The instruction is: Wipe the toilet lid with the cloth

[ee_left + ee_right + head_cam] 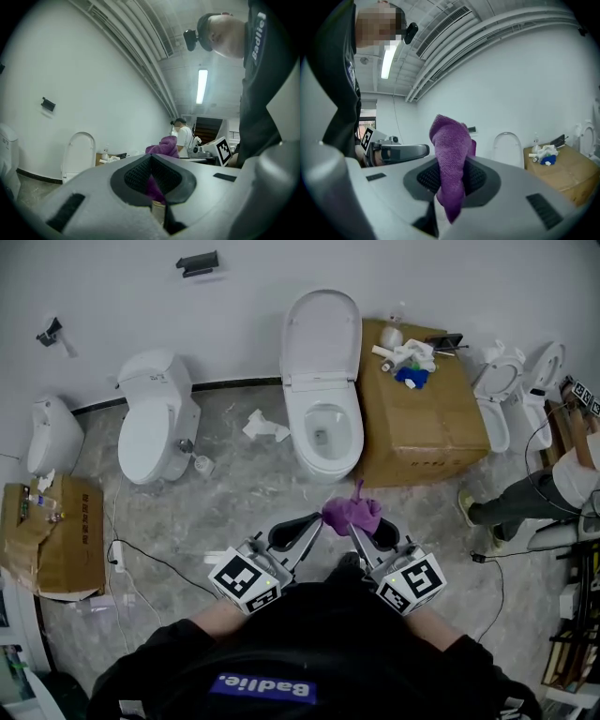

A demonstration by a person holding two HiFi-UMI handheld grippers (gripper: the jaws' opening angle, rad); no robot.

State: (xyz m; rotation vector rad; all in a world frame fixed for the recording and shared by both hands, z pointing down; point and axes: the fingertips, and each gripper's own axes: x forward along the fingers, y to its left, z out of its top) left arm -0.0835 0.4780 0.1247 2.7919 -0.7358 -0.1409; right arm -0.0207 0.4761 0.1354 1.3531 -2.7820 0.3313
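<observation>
A purple cloth (352, 514) hangs bunched between the tips of both grippers, just in front of my body. My left gripper (317, 524) is shut on the cloth's lower edge (154, 185), and the rest of the cloth (163, 146) rises beyond the jaws. My right gripper (357, 529) is shut on the cloth (450, 150), which stands up out of its jaws (451, 180). The white toilet (324, 432) stands ahead on the floor, its lid (323, 329) raised against the wall. That lid also shows in the left gripper view (78, 152) and the right gripper view (509, 147).
A large cardboard box (422, 423) with bottles and rags stands right of the toilet. A second toilet (155, 418) is at the left, with crumpled paper (264, 426) between them. More toilets (506, 390) and a crouching person (548, 488) are at the right. A torn box (52, 535) sits at the left.
</observation>
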